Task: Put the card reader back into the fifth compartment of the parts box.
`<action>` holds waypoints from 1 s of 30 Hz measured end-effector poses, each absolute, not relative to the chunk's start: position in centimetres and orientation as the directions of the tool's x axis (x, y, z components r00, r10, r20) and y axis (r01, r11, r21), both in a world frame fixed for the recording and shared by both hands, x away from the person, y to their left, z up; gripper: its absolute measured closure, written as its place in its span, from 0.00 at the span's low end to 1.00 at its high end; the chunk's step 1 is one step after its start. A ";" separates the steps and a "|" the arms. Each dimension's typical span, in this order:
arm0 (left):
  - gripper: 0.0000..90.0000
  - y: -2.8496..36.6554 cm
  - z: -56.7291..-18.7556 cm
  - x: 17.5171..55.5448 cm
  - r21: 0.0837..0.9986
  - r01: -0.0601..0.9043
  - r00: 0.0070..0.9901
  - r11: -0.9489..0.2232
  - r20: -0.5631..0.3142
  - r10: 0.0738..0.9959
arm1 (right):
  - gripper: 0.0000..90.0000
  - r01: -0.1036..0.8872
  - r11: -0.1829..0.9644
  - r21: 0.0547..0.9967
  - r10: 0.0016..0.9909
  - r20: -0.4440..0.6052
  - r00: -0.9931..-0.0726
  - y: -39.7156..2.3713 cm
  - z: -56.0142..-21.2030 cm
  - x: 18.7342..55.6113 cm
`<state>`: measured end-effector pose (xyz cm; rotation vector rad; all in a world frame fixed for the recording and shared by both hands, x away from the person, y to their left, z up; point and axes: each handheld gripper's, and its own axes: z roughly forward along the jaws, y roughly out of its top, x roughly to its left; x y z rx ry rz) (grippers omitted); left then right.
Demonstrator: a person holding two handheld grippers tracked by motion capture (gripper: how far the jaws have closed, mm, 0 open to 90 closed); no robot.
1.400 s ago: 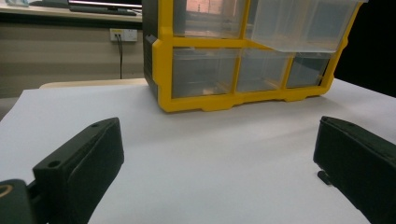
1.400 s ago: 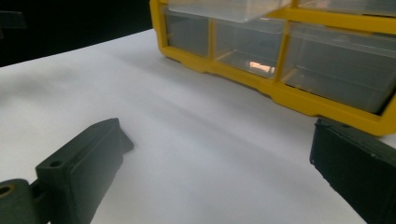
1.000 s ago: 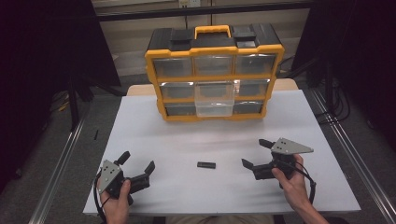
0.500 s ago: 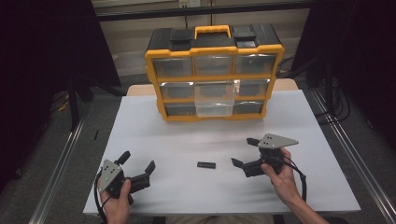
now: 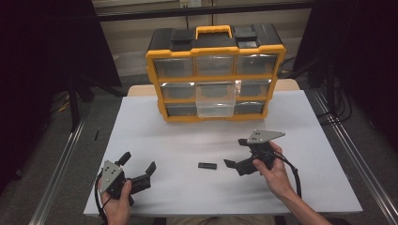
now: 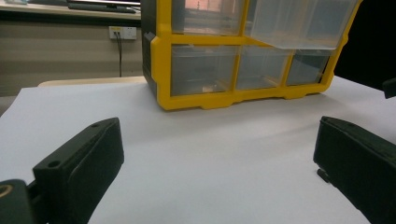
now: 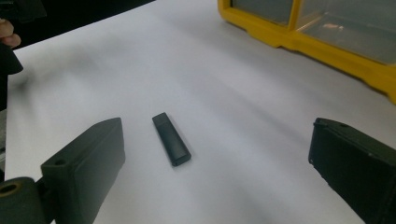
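Right gripper [image 5: 236,152] lined up on a USB stick [image 5: 207,166] lying flat on the white table [image 5: 309,140].

The small black stick lay near the table's middle front, just left of the right gripper's jaws, which stood wide apart and held nothing. In the high view its long axis ran left to right; in the right gripper view the stick [image 7: 171,139] sat ahead between the jaws, slanted. The left gripper [image 5: 139,171], also spread open and empty, was farther off near the front left edge. Bare tabletop surrounded the stick on all sides; the yellow drawer organizer [image 5: 215,72], one middle drawer [image 5: 215,97] pulled out, stood well behind.
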<state>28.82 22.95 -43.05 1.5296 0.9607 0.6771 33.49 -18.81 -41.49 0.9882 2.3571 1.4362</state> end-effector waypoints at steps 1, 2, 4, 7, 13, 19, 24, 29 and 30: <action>0.02 23.0 -43.1 28.8 0.979 0.205 0.498 -0.017 -0.089 0.863 | 0.04 0.441 0.304 0.845 0.635 0.165 -0.754 -18.6 -41.6 33.6; 0.02 22.9 -43.1 28.8 0.979 0.205 0.497 -0.016 -0.090 0.863 | 0.04 0.441 0.304 0.845 0.635 0.165 -0.754 -18.6 -41.6 33.6; 0.02 22.9 -43.1 28.8 0.979 0.205 0.498 -0.016 -0.090 0.862 | 0.04 0.448 0.317 0.836 0.631 0.166 -0.758 -18.2 -41.7 33.9; 0.02 23.0 -43.1 28.8 0.979 0.202 0.495 -0.021 -0.083 0.865 | 0.03 0.453 0.360 0.816 0.601 0.169 -0.781 -17.5 -41.4 34.5; 0.02 22.9 -43.1 28.8 0.978 0.208 0.494 -0.022 -0.085 0.865 | 0.03 0.445 0.404 0.799 0.572 0.159 -0.805 -16.3 -41.5 35.1; 0.02 23.0 -43.2 28.8 0.977 0.211 0.492 -0.026 -0.083 0.867 | 0.04 0.432 0.464 0.773 0.524 0.153 -0.838 -15.0 -41.6 35.9; 0.02 23.0 -43.2 28.6 0.977 0.212 0.494 -0.029 -0.081 0.866 | 0.03 0.431 0.501 0.751 0.497 0.159 -0.853 -14.2 -41.4 36.4; 0.02 23.1 -43.1 28.6 0.977 0.210 0.490 -0.026 -0.082 0.868 | 0.04 0.425 0.547 0.721 0.469 0.157 -0.869 -13.0 -41.4 36.9; 0.02 23.1 -43.1 28.6 0.978 0.209 0.490 -0.024 -0.084 0.867 | 0.05 0.418 0.568 0.709 0.459 0.149 -0.876 -12.6 -41.4 37.1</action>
